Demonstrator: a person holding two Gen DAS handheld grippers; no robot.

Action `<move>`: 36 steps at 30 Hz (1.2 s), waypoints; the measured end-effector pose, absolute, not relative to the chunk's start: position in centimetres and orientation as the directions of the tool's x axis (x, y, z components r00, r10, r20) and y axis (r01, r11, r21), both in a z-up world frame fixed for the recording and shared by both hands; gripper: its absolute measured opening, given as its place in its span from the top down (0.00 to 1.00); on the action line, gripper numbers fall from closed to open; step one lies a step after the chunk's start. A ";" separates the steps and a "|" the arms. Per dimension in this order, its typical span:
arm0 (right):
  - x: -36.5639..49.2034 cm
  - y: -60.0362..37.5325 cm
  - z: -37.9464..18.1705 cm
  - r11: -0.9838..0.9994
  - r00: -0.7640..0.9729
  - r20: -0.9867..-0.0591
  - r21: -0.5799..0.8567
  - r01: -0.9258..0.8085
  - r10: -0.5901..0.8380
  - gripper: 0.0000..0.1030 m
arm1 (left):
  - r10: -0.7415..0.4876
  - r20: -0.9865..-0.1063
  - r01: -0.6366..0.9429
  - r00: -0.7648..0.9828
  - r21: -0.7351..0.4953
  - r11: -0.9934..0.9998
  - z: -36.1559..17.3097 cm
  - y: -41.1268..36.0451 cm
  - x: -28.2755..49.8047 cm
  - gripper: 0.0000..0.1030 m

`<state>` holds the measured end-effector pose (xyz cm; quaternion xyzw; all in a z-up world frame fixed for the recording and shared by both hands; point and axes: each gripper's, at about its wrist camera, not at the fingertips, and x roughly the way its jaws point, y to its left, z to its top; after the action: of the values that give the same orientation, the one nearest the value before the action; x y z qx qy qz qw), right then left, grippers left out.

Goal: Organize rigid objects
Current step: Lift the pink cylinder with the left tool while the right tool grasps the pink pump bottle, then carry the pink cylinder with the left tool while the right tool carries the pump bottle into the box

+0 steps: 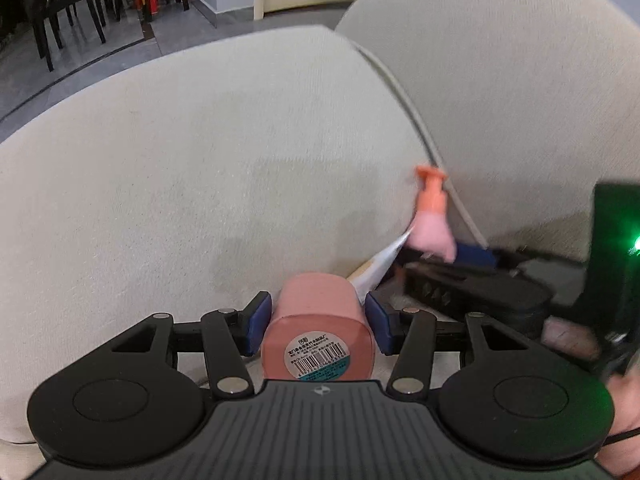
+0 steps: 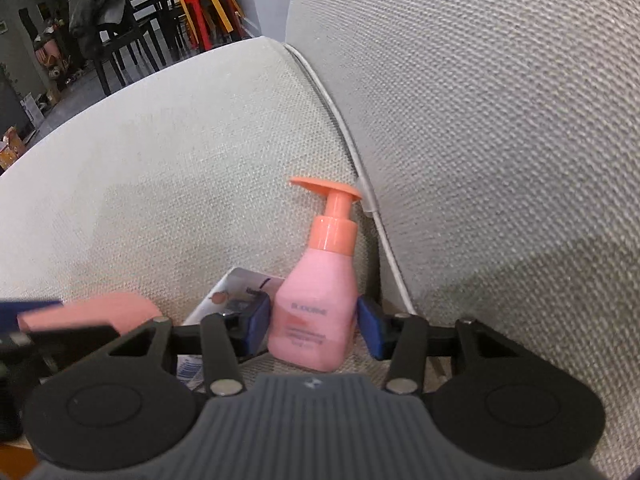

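A pink cylinder (image 1: pixel 316 300) with a barcode sticker on its near end lies lengthwise between the blue pads of my left gripper (image 1: pixel 318 326), which is shut on it just above the beige sofa seat (image 1: pixel 200 160). To its right, a pink pump bottle (image 1: pixel 430 224) with an orange pump is blurred. In the right wrist view this pump bottle (image 2: pixel 316 304) stands tilted near the seam of the cushions. My right gripper (image 2: pixel 314 326) is shut on its body, both pads pressing its sides. The pink cylinder (image 2: pixel 100 310) shows at the lower left there.
A white printed leaflet (image 2: pixel 236 292) lies on the seat under and behind the bottle. The sofa back cushion (image 2: pixel 480 120) rises on the right, with a white cord (image 2: pixel 348 140) along the seam. Dark chairs (image 2: pixel 120 40) and red and yellow stools (image 2: pixel 208 4) stand on the floor beyond.
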<state>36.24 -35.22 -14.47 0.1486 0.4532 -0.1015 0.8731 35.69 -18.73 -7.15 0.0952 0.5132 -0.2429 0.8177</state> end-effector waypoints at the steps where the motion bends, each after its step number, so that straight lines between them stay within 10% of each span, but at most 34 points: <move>1: 36.2 -35.3 -14.4 0.936 0.568 -0.822 0.172 0.308 -0.036 0.54 | -0.293 -0.889 0.493 0.353 -0.090 0.866 -7.2 -18.6 35.6 0.43; 19: 25.3 -36.0 -7.5 0.923 0.626 -0.765 0.337 0.187 0.152 0.57 | -0.496 -0.722 0.325 0.482 -0.379 0.867 0.2 -10.3 26.0 0.43; 36: 15.9 -26.9 1.1 0.853 0.651 -0.618 0.513 -0.092 0.441 0.58 | -0.400 -0.676 0.080 0.619 -0.453 0.888 3.1 5.0 15.5 0.43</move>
<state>15.87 -26.92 1.13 0.2244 0.3892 0.1514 0.8805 15.54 5.00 3.09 -0.1932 0.4144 -0.1365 0.8788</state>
